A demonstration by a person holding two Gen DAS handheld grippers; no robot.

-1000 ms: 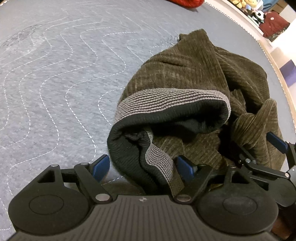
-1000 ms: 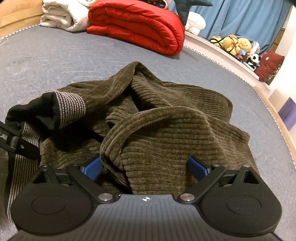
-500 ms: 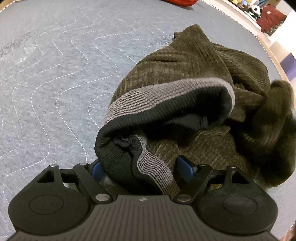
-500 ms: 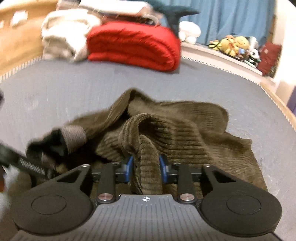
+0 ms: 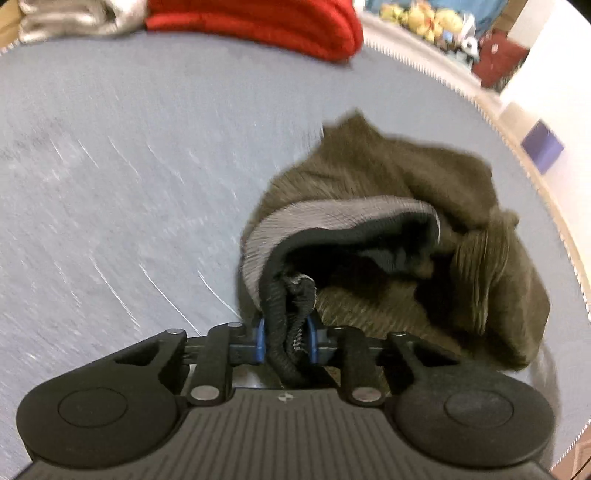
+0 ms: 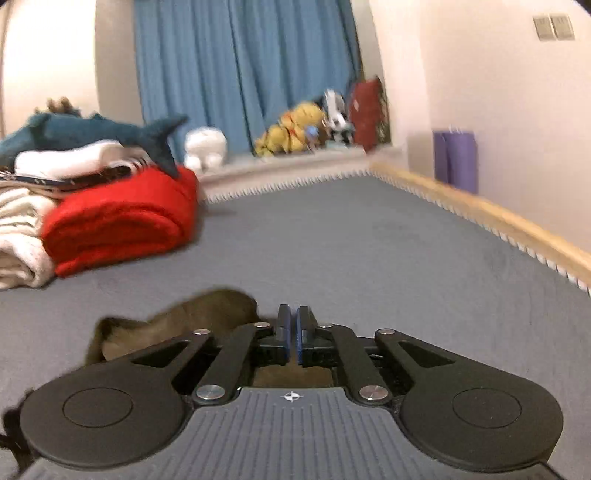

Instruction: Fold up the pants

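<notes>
**Left claw clamps the waistband; right claw pressed together over the bed**

Left wrist view: the left claw (image 5: 286,341) sits at lower centre, its blue pads clenched on the black, gathered waistband (image 5: 286,321) of the pants (image 5: 406,192). The band runs between the pads and down toward the claw body. Above the grip the waistband opens into a loop, grey-striped outside and black inside, and the brown corduroy cloth lies bunched in the centre-right of the frame on the grey quilted bed (image 5: 129,166). The picture is blurred, so the folds are hard to read. A red blanket (image 5: 258,22) lies at the top edge, with pale folded cloth (image 5: 74,18) at the upper left and plush toys (image 5: 424,22) at the upper right.

Right wrist view: the right claw (image 6: 293,334) is at lower centre with its blue pads drawn almost together; only a thin slit shows between them, and no cloth is visible in that slit. A brown hump of the pants (image 6: 184,325) lies just left of and below the claw. The red blanket (image 6: 118,221) sits at middle left beside white folded cloth (image 6: 18,243), with a blue shark plush (image 6: 92,133) on top. Blue curtains (image 6: 240,74) hang at the upper centre.
</notes>
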